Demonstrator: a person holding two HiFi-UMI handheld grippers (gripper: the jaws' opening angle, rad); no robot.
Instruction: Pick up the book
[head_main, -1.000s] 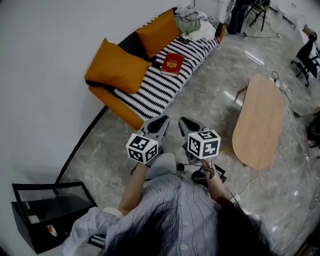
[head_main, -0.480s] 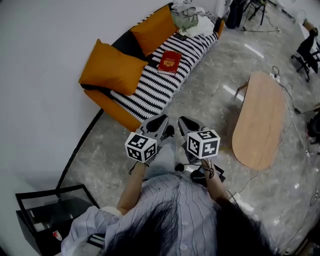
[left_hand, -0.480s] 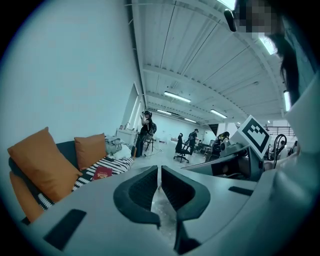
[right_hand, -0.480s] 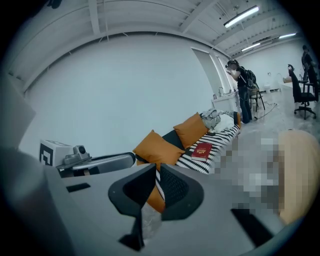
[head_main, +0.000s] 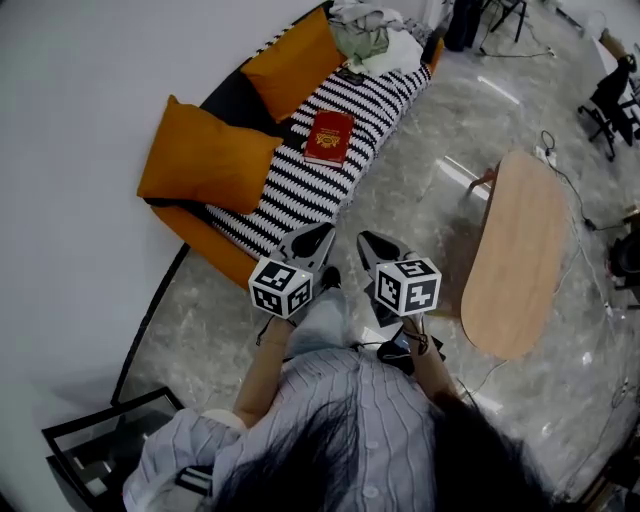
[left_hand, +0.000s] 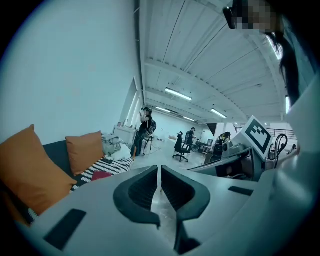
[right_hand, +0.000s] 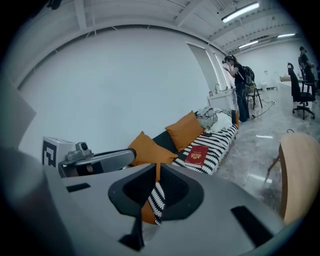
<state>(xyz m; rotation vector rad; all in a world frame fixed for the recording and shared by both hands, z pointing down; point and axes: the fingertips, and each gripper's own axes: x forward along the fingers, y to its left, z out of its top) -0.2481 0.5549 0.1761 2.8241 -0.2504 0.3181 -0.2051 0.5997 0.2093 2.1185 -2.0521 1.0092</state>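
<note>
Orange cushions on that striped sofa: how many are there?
2. One orange fabric cushion leans against the wall at the near end of the striped sofa; a second orange cushion sits farther along, beside the heap of clothes. More may hide under that heap.

Glossy marble-look floor (head_main: 420, 170), matt wooden table (head_main: 515, 250), striped cloth sofa cover (head_main: 300, 185)

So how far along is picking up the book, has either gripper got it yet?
Done: nothing yet; the red book lies flat on the striped sofa, untouched. In hand: the left gripper and right gripper are held out toward the sofa, jaws shut and empty, well short of the book. Left: get within reach, open a gripper, close on the book and lift it.
</note>
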